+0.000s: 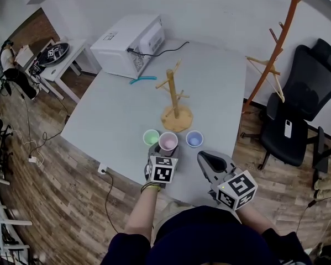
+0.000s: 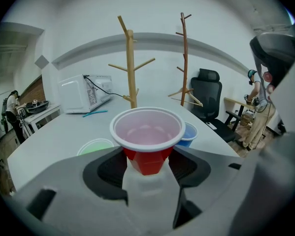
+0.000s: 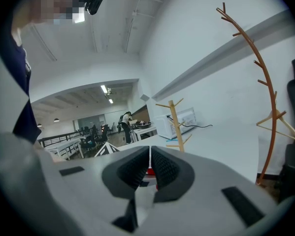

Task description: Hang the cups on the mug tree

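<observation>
Red cup [image 2: 146,132]: we are gripping its tapered base in left claw [image 2: 148,167], right claw [image 3: 149,167] closed, empty; we are risking a slip, or toppling the mug tree [image 2: 131,68].

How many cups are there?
3. The red cup is in the jaws of the left gripper; the green cup and the blue cup stand on the table either side of it. None seems hidden.

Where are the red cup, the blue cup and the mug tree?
red cup [image 2: 146,160]: left gripper view, red outer wall.
blue cup [image 2: 188,135]: left gripper view, its visible right side.
mug tree [image 2: 131,73]: left gripper view, upright trunk.
</observation>
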